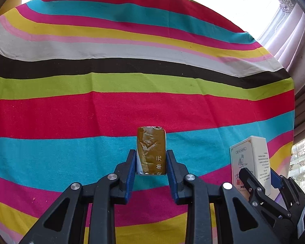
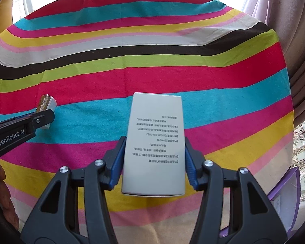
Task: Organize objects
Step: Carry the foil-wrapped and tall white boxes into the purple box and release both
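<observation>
With the left claw (image 1: pixel 151 162) clenched on the small brown foil-wrapped packet (image 1: pixel 151 150) and the right claw (image 2: pixel 154 160) gripping the tall white printed carton (image 2: pixel 154 142) above the striped-cloth desk (image 1: pixel 71 111), hold both grips firm and carry them level, apart.

Striped tablecloth (image 1: pixel 132 101): upper and middle of both frames bare, open for passage. Obstacles in the left wrist view: small brown-wrapped packet (image 1: pixel 151 150) at lower centre, white carton (image 1: pixel 252 158) at lower right. Right wrist view: carton fills centre; purple box (image 2: pixel 284 195) at lower right edge; curtains (image 2: pixel 294 61) crowd the right edge.
</observation>
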A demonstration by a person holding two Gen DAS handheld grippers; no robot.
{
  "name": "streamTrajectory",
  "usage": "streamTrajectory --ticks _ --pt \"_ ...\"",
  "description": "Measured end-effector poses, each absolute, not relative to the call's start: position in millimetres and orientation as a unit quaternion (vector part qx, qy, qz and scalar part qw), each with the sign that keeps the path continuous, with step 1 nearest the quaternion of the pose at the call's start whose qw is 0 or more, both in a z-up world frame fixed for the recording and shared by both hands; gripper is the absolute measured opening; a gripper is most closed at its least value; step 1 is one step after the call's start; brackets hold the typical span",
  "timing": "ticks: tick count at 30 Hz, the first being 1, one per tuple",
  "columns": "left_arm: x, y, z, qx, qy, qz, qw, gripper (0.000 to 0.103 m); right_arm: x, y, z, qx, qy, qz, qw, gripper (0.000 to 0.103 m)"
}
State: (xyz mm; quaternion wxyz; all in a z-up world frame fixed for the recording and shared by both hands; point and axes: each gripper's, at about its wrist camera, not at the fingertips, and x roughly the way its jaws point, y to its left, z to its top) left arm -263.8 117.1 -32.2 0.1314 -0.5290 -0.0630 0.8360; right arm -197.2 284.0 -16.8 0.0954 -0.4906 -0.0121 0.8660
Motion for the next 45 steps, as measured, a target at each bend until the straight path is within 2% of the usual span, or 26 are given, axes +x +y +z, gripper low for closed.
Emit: streamTrajectory --ticks 11,45 --pt "-204.8 139.2 -1.6 -0.512 -0.077 0.833 0.196 0.03 -145.3 308.2 8.1 -0.474 -0.005 0.873 0.116 0.056" --pt "-20.1 271.3 45.8 -0.479 0.005 0.786 0.392 0.03 54.6 428.0 54.2 -0.452 0.029 0.862 0.227 0.056"
